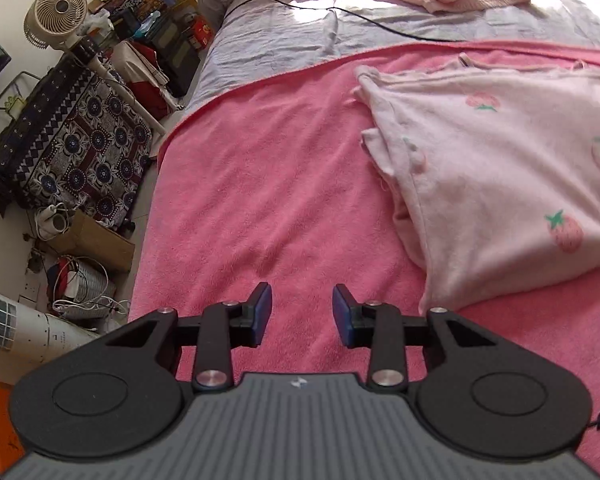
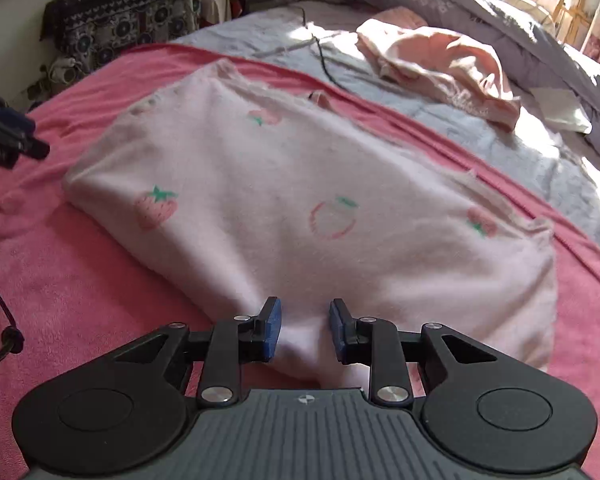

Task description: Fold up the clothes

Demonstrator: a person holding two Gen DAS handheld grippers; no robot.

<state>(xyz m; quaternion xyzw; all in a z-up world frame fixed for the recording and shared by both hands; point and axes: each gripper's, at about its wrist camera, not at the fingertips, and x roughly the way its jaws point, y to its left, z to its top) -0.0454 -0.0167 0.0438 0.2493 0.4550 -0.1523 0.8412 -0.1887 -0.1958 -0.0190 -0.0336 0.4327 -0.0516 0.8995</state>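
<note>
Leftmost, the left gripper [image 1: 302, 314] hangs parted and empty over the pink blanket [image 1: 240, 200], while the folded strawberry garment [image 2: 300, 200] lies centred, its near edge bunched between the right gripper [image 2: 304, 330]'s unclenched pads, so lifting away could snag and undo the fold.

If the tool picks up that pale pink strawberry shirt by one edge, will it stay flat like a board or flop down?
It would probably flop: the pale pink strawberry-print fleece garment lies in soft rumpled folds on the pink towel. It looks fuzzy, so likely not slippery. Folded layers show at its edge and may slide apart when lifted.
</note>
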